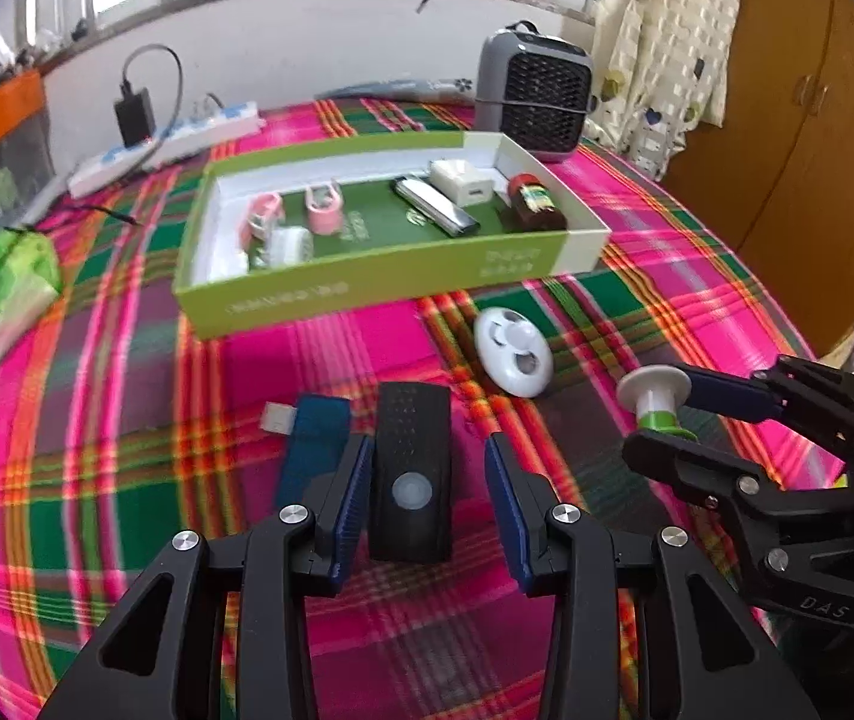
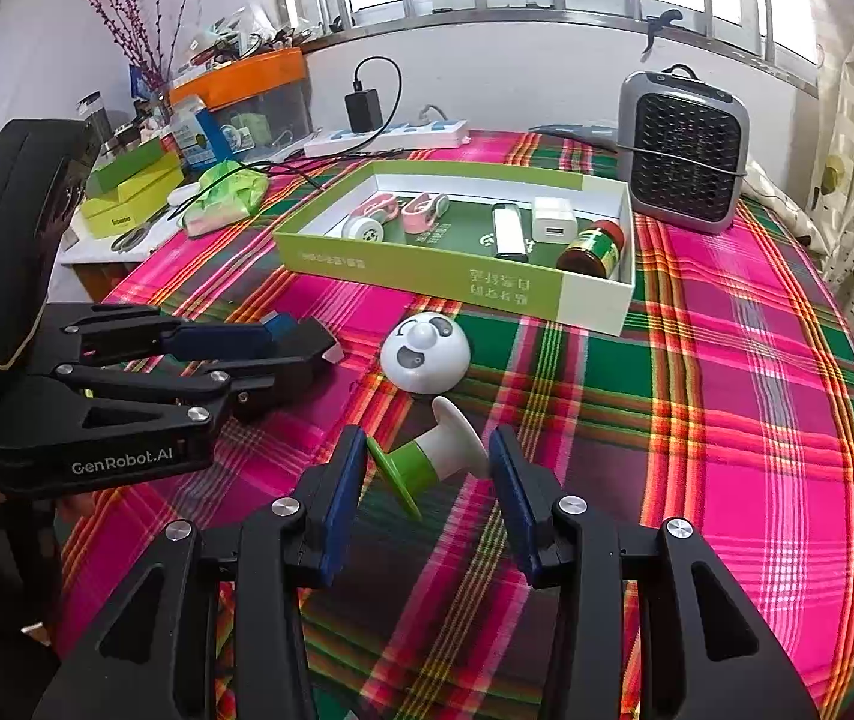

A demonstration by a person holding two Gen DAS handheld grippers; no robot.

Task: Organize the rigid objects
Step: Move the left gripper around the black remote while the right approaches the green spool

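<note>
Straddling a matte black slab (image 1: 410, 468) with parted pads, the left hand-held gripper (image 1: 427, 504) grips nothing; the right hand-held gripper (image 2: 427, 498) clamps a flanged plastic spool (image 2: 427, 459).

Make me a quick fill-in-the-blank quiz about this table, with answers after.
1. The brown glass jar lies inside the shallow green cardboard ___.
2. Between the left tongs sits a black rectangular ___ with a round button.
3. The green-and-white plastic spool lies between the ___ tongs.
4. The round white disc rests on the plaid ___.

Answers: box; device; right; cloth
</note>
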